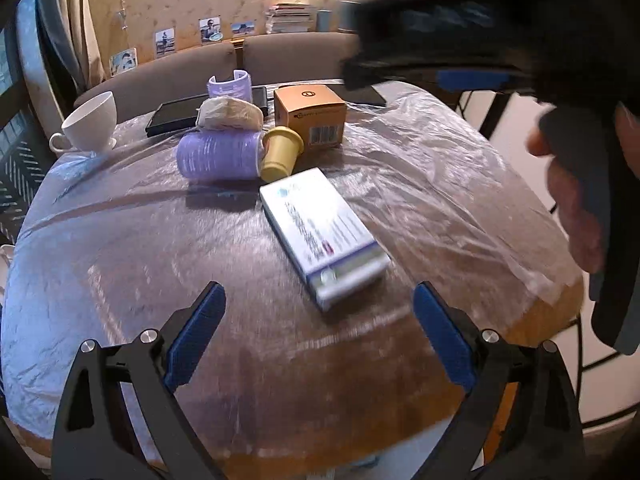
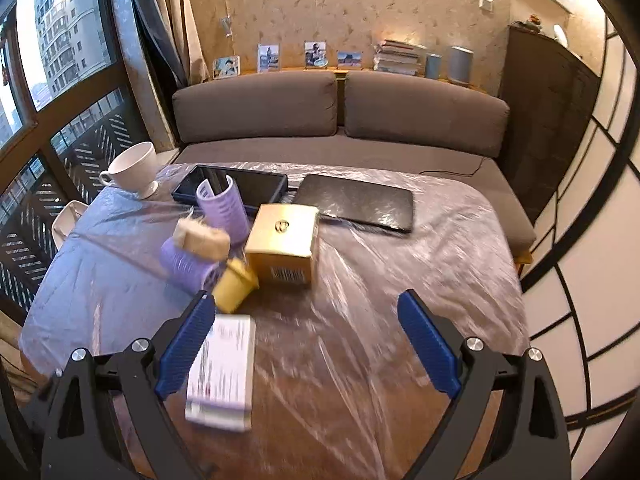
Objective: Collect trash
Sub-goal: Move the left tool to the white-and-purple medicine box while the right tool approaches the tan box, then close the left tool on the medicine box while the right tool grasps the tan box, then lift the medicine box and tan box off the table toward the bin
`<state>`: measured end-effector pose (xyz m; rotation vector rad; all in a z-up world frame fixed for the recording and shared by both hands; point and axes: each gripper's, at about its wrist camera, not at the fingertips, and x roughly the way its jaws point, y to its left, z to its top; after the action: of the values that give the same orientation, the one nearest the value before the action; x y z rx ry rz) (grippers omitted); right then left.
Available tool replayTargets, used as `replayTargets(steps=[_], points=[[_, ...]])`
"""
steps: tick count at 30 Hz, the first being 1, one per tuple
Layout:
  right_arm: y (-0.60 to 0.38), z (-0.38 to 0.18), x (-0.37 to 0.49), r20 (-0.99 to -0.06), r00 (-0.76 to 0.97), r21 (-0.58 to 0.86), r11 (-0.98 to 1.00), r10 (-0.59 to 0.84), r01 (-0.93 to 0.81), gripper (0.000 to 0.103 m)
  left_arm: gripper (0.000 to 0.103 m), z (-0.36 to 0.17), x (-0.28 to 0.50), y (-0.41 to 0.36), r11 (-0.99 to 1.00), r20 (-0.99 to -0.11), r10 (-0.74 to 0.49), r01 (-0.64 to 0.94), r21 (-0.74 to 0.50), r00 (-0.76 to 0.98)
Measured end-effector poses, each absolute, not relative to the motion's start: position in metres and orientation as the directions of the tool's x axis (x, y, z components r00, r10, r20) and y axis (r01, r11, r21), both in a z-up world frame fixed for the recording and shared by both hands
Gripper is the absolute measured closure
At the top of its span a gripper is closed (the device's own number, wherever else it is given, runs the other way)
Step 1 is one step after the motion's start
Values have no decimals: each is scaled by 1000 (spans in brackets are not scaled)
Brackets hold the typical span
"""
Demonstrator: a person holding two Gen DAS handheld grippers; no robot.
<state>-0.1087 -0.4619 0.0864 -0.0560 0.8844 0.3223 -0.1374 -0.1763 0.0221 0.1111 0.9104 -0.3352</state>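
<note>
Centre frame, a white carton [image 1: 324, 236] lies flat on the plastic-covered table [image 1: 120, 280], between the spread-open left gripper [image 1: 320, 336] and right gripper [image 2: 308, 338], near the table's front edge.

Left tongs [image 1: 319, 334] gape wide over the plastic-covered bench [image 1: 120, 260], a white medicine carton [image 1: 322, 237] lying flat just ahead; behind it a yellow cup [image 1: 280, 154] on its side touches a purple roller [image 1: 218, 156] and an orange box [image 1: 311, 115]
</note>
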Motion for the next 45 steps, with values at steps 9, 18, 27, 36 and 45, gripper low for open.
replayTargets(steps=[9, 18, 27, 36, 45], points=[[-440, 58, -45, -813, 517, 114, 944, 269, -311, 12, 7, 9, -111, -197, 953, -791, -169, 303, 22, 587], [-434, 34, -21, -845, 458, 124, 934, 277, -336, 37, 12, 7, -97, -198, 960, -783, -158, 279, 20, 601], [-436, 27, -16, -838, 458, 146, 931, 297, -335, 39, 28, 5, -95, -184, 965, -797, -163, 262, -7, 581], [-442, 25, -22, -827, 471, 164, 934, 306, -319, 44, 35, 2, -94, -188, 958, -788, -164, 286, 15, 594], [-461, 39, -43, -801, 490, 215, 929, 344, -301, 44, 47, 8, -94, -181, 953, -793, -208, 302, -32, 573]])
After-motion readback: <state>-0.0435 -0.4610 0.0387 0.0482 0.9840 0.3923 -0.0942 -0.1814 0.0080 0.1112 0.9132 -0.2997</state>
